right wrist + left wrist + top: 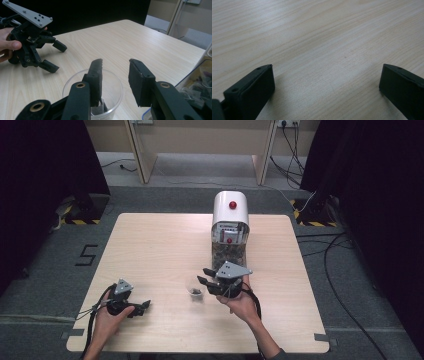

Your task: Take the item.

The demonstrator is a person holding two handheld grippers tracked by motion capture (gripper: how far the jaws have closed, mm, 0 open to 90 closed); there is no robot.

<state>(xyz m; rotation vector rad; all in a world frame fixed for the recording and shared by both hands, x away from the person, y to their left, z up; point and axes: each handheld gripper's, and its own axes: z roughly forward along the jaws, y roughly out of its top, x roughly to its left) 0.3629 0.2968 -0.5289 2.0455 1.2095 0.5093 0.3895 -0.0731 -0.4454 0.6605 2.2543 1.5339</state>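
Left tool (pixel 145 306) gapes wide, low; right tool (pixel 203 275) parted, raised.

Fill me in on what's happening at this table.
A person works at a wooden table with a gripper in each hand. The right gripper hangs over a clear plastic cup with something dark in the bottom, jaws open, one jaw over the cup's mouth. The cup stands in front of a white dispenser with a red button. The left gripper rests open, low over bare tabletop.
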